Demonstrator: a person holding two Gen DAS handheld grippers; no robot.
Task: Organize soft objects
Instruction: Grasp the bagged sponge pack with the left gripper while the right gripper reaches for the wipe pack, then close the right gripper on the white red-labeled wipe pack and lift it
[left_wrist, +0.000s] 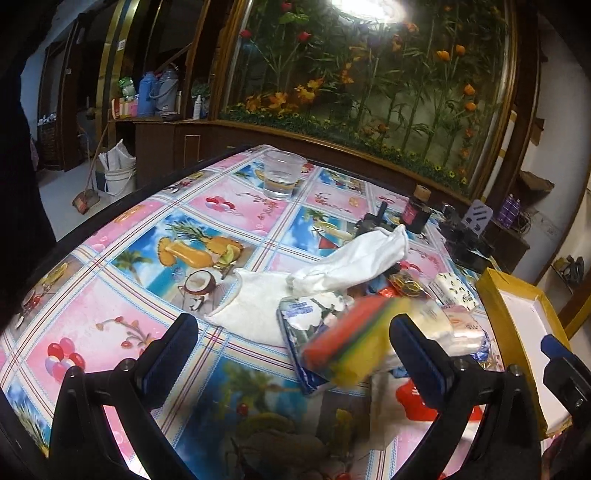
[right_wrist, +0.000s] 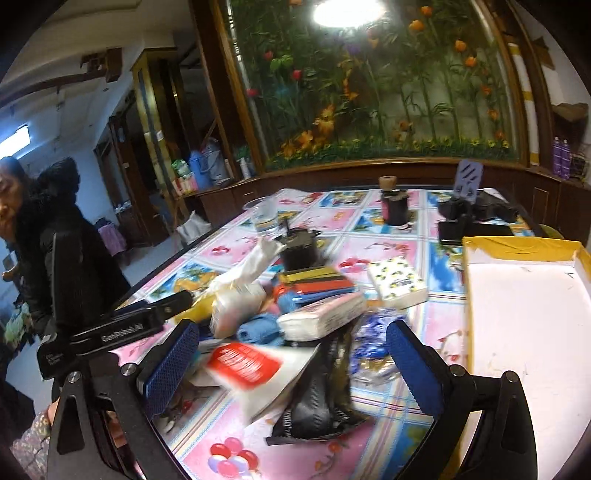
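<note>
A heap of soft things lies on the patterned tablecloth (left_wrist: 122, 295). In the left wrist view my left gripper (left_wrist: 293, 349) is open above a blurred pack of coloured sponges (left_wrist: 351, 343), beside a tissue pack (left_wrist: 354, 262) and a white cloth (left_wrist: 258, 306). In the right wrist view my right gripper (right_wrist: 293, 363) is open over a red-and-white packet (right_wrist: 255, 365) and a black pouch (right_wrist: 317, 398). A white wipes pack (right_wrist: 321, 317), blue cloth (right_wrist: 258, 328) and a printed napkin pack (right_wrist: 397, 282) lie beyond. The left gripper (right_wrist: 110, 325) shows at the left.
An open yellow box with a white inside (right_wrist: 524, 317) stands at the right; it also shows in the left wrist view (left_wrist: 517, 317). A clear cup (left_wrist: 282, 179), a dark bottle (right_wrist: 395, 206) and black devices (right_wrist: 476, 218) stand further back. A person in black (right_wrist: 44, 236) is at the left.
</note>
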